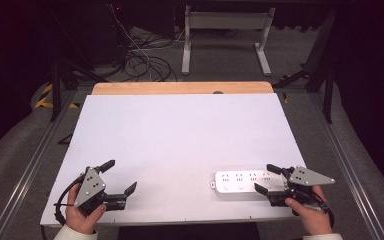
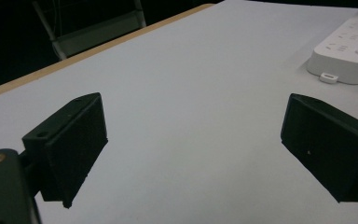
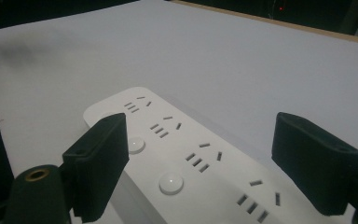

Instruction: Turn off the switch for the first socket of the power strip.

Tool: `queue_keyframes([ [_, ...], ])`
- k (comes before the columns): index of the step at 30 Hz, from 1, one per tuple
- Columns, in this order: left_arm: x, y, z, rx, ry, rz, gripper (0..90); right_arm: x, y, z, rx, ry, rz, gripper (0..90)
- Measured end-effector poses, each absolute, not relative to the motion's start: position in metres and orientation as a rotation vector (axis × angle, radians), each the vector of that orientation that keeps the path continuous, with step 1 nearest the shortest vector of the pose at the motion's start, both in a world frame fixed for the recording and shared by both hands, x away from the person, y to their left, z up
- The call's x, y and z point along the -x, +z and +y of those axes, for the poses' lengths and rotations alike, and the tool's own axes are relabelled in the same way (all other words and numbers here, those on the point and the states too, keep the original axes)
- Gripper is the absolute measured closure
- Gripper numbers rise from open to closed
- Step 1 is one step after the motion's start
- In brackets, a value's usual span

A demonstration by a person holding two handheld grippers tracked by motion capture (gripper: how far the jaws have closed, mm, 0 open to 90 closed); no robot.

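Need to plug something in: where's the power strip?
The power strip lies near the table's front right edge in the high view, its right end between the open right gripper.

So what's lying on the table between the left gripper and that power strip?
Nothing: in the high view, only bare white table separates the left gripper from the power strip.

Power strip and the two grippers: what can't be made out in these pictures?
- Power strip: in the high view its right end lies behind the right gripper; whether the fingers touch it is unclear.
- Right gripper view: the strip's near end is cut off by the bottom edge.
- Left gripper view: the strip runs off the right edge.
- No cord or plug is visible.
- Left gripper: open over the bare table.
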State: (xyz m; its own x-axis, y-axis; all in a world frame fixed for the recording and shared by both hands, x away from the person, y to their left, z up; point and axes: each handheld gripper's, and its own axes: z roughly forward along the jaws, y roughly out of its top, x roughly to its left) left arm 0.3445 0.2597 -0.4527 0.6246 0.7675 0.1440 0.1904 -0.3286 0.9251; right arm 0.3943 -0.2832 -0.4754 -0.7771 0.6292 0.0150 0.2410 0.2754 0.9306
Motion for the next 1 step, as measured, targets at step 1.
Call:
queue_keyframes([
  [1, -0.3450, -0.4528, 0.2604, -1.854, 0.722, 0.764, 7.6, -0.3941, -0.4750, -0.2837, -0.789, 1.496, 2.192, 19.3],
])
